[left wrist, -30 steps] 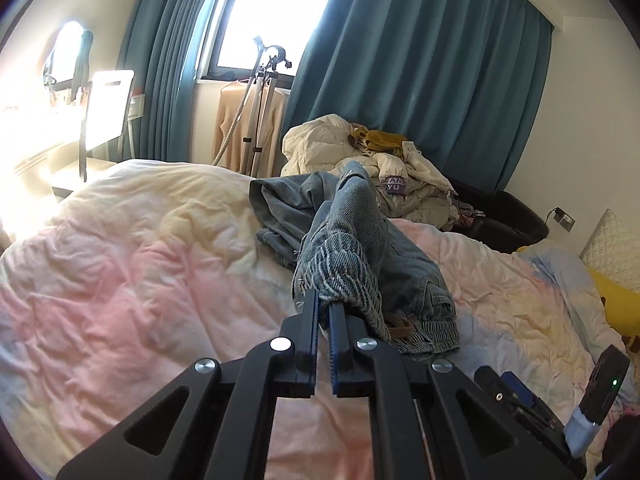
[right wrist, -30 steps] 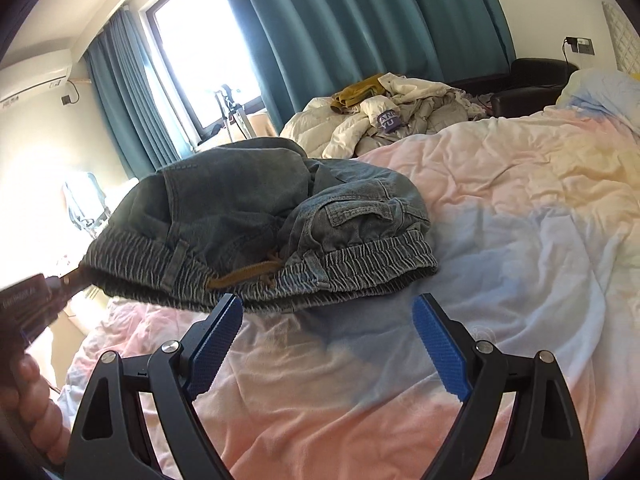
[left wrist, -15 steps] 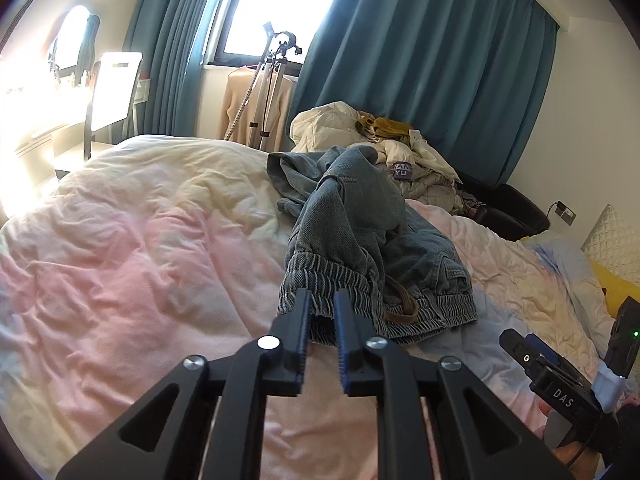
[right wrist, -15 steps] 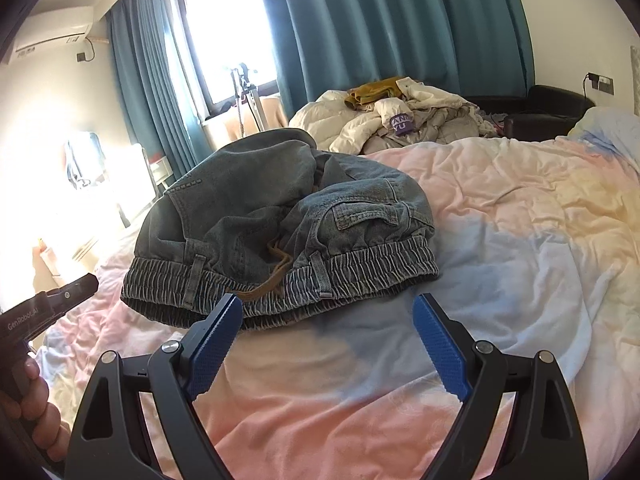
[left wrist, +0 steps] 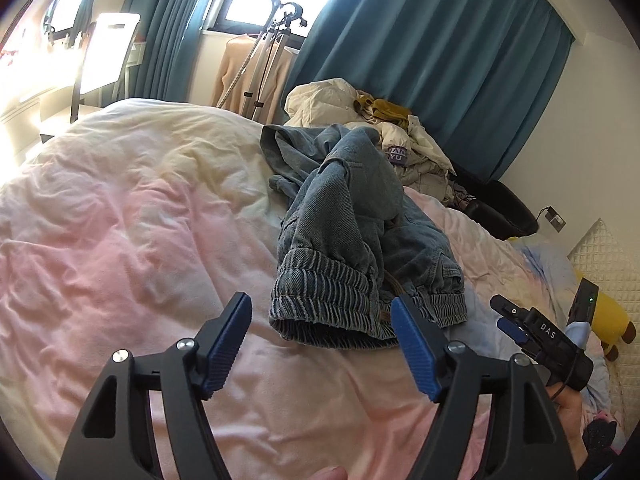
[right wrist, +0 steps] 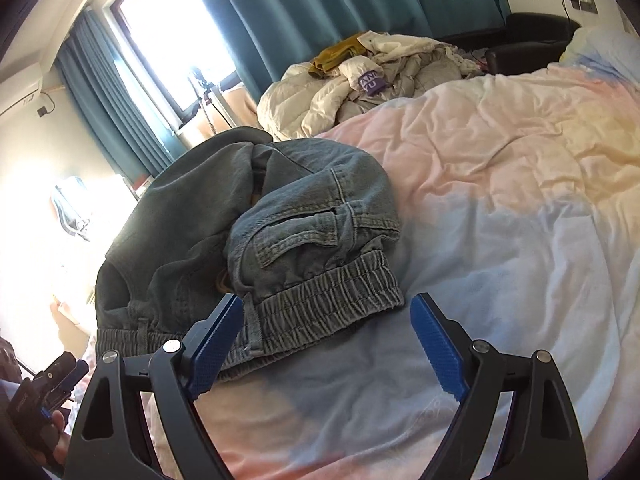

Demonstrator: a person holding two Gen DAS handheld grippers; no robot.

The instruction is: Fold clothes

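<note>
Jeans [left wrist: 352, 240]: bunched in a heap on the bed [left wrist: 120, 240], elastic waistband toward both cameras.
Left gripper [left wrist: 320, 344]: spread wide, jaws have just been opening; waistband edge lies just ahead of the pads, not pinched.
Right gripper [right wrist: 328, 344]: spread wide, empty; left pad just over the waistband, contact unclear.
Clothes pile [right wrist: 380, 76]: beyond the jeans, near the teal curtain [left wrist: 440, 48].
</note>
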